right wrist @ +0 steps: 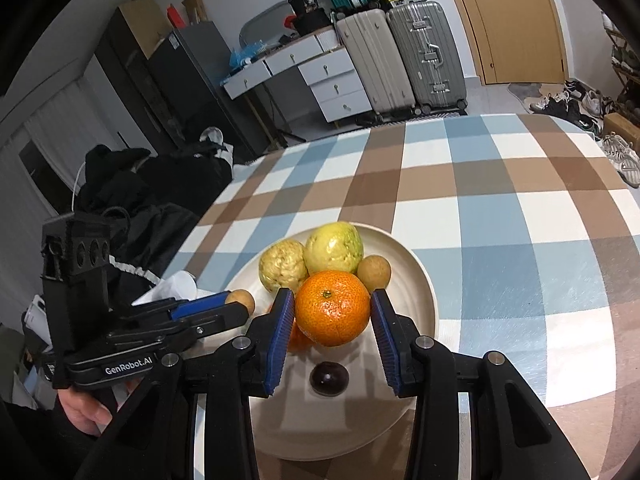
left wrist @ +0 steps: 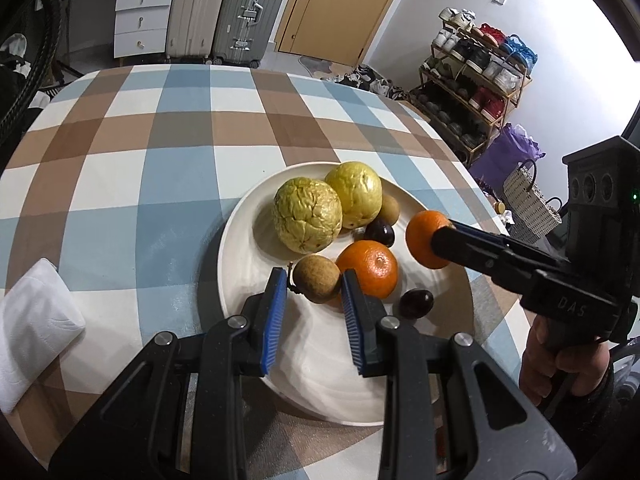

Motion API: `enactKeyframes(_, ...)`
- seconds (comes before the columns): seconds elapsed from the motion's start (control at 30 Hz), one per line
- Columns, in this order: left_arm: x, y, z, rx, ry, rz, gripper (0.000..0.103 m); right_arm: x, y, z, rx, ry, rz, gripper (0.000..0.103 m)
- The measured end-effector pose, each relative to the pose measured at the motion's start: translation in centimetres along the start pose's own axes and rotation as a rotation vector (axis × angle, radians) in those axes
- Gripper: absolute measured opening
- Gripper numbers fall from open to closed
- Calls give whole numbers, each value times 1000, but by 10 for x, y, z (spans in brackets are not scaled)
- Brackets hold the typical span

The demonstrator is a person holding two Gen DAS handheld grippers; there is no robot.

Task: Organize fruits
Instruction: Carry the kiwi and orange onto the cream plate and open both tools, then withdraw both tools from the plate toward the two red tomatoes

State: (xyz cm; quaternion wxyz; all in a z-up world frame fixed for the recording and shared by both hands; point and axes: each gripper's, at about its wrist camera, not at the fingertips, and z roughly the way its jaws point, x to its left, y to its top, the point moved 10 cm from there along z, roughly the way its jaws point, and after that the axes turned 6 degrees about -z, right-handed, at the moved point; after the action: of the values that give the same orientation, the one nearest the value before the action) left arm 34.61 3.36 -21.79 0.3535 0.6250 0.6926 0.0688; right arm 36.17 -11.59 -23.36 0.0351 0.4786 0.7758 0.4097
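My left gripper (left wrist: 314, 282) is clenched on a small brown fruit (left wrist: 317, 279) just above the white plate (left wrist: 236, 248). My right gripper (right wrist: 331, 312) grips an orange (right wrist: 332, 307) over the plate's right side, near its rim. On the plate sit 2 big yellow-green fruits (left wrist: 308, 215), another orange (left wrist: 369, 268), 2 dark round fruits (left wrist: 417, 303) and 1 more brown one (left wrist: 390, 209). The plate is near my edge of the checked table (left wrist: 132, 152). A folded white towel (left wrist: 34, 328) lies at the left edge. The far half of the table is bare, with lots of room to move. Both grippers are close together over the plate.
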Motion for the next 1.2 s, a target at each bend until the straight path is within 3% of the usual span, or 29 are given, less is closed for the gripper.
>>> enactKeyframes(0.63,1,2,2,5,13,-23,27,-2,-5,17,35,-1,31,44)
enactKeyframes(0.77,0,1,-7,3,23,-23,43,-1,1,2,-12,7,42,51)
enactKeyframes(1.0,-16,-6,-47,-58,43,9,57,7,5,-39,-87,-8,37,53)
enactKeyframes(1.07,-21,-9,-59,-78,54,15,65,10,3,-54,-113,-16,38,63)
enactKeyframes(1.2,-30,-18,-79,-96,58,26,68,14,-3,-86,-177,-33,59,85)
